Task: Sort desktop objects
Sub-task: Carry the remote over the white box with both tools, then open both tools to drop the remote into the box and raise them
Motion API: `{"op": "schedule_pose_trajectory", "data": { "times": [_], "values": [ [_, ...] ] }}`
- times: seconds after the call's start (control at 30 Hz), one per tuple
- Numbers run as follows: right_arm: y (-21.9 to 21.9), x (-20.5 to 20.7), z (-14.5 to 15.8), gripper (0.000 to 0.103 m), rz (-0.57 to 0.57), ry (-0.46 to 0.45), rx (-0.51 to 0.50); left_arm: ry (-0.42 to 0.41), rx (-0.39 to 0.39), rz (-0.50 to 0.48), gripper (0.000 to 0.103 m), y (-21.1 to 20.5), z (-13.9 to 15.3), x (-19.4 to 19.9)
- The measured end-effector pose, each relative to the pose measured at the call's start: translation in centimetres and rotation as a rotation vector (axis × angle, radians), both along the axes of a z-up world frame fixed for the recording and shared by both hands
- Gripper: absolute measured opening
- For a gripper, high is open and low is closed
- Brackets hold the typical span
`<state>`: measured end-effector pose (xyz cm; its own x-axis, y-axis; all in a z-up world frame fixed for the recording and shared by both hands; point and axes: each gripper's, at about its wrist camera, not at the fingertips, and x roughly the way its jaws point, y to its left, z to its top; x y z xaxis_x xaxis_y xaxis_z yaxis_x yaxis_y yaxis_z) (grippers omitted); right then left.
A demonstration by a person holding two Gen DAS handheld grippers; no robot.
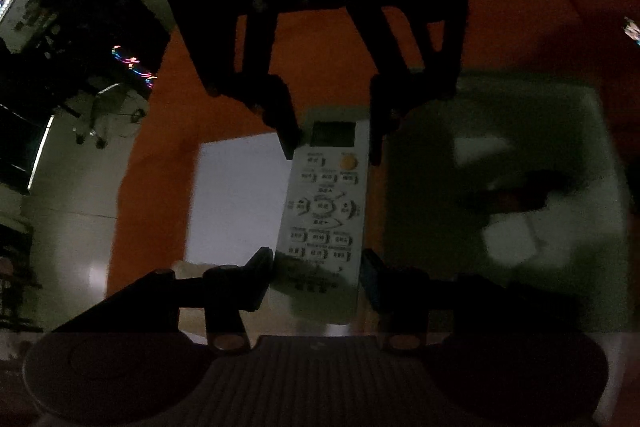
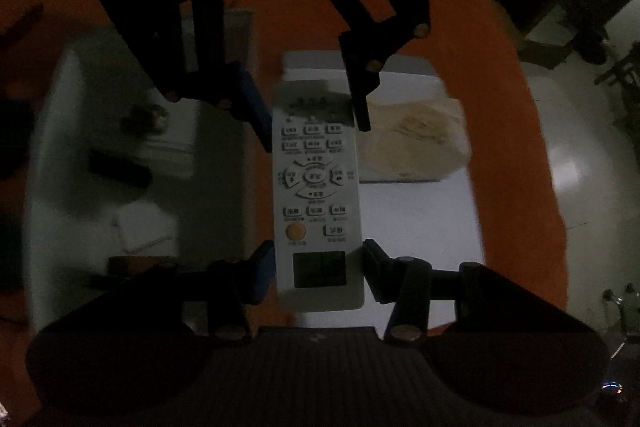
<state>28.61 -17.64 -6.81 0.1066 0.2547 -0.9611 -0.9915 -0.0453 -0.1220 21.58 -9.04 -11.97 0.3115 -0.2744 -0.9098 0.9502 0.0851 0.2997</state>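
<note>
A white remote control [image 1: 326,211] with an orange button is held in the air between both grippers, one at each end. My left gripper [image 1: 316,277] is shut on its bottom end. My right gripper [image 2: 318,275] is shut on its display end; it shows in the left wrist view [image 1: 334,143] as the dark gripper opposite. The remote also shows in the right wrist view [image 2: 316,195], with the left gripper [image 2: 316,125] at its far end. The scene is dim.
Below lie an orange table [image 1: 328,39], a white tray [image 2: 420,227] holding a beige bag [image 2: 416,147], and a pale green tray [image 1: 500,187] with small dark and white items. The floor [image 1: 72,207] lies beyond the table edge.
</note>
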Motion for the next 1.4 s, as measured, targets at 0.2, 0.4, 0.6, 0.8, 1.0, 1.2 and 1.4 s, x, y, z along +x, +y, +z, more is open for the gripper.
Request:
{"op": "schedule_pose_trajectory", "data": {
  "times": [0.2,0.4,0.6,0.8,1.0,1.2,1.4],
  "values": [
    [1.3,-4.8,-2.3,0.049,0.026,0.074,-0.014,0.043,0.028,-0.012,0.042,0.4,-2.2,-5.0],
    [1.7,-8.4,-7.0,0.049,0.039,0.132,-0.044,0.083,0.068,0.018,0.042,0.2,-6.1,-7.7],
    [2.5,-9.1,-11.2,0.049,0.044,0.078,-0.111,0.034,0.082,0.068,0.042,-0.6,-10.1,-7.5],
    [2.8,-8.3,-14.6,0.049,0.014,0.047,-0.134,0.038,0.104,0.085,0.042,-0.6,-12.8,-6.3],
    [3.3,-8.2,-15.9,0.049,0.005,0.082,-0.144,0.040,0.114,0.071,0.041,-0.3,-13.7,-6.3],
    [3.5,-8.8,-16.4,0.051,0.021,0.086,-0.172,0.013,0.088,0.028,0.062,0.7,-12.4,-6.9],
    [2.9,-9.3,-14.6,0.053,-0.002,0.090,-0.146,0.000,0.015,0.055,0.061,2.7,-8.4,-6.8]
  ]
}}
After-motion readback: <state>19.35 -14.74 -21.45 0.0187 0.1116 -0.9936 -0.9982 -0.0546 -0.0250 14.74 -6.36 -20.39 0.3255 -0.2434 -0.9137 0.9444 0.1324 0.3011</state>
